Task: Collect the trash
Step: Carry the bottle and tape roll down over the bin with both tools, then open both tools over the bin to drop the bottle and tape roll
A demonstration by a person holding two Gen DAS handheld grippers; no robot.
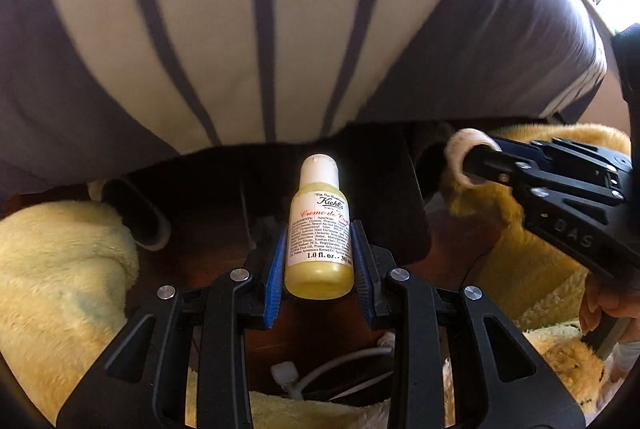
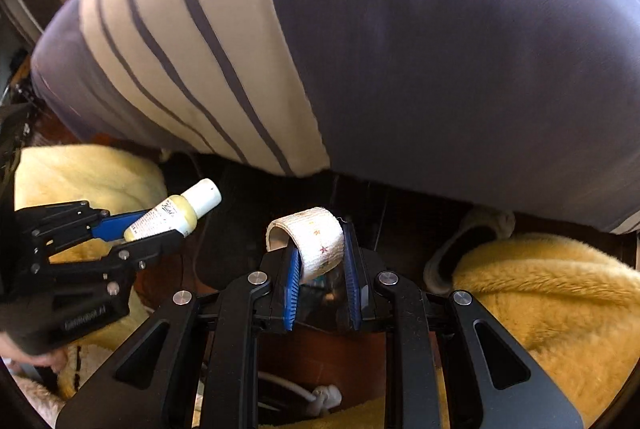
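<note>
My left gripper [image 1: 319, 241] is shut on a small yellow lotion bottle [image 1: 320, 229] with a white cap, held cap forward above the dark wood floor. It also shows in the right wrist view [image 2: 168, 221], with the bottle [image 2: 176, 213] at the left. My right gripper [image 2: 322, 249] is shut on a curled white roll of patterned tape or bandage [image 2: 316, 241]. In the left wrist view the right gripper [image 1: 480, 159] comes in from the right with the white roll [image 1: 464, 153] at its tip.
A large grey and white striped cushion [image 1: 260, 29] fills the upper part of both views. Yellow fluffy fabric [image 1: 60, 269] lies left and right [image 2: 540, 293]. A slipper [image 2: 468, 245] pokes from under it. A white cable [image 1: 332, 365] lies on the floor below.
</note>
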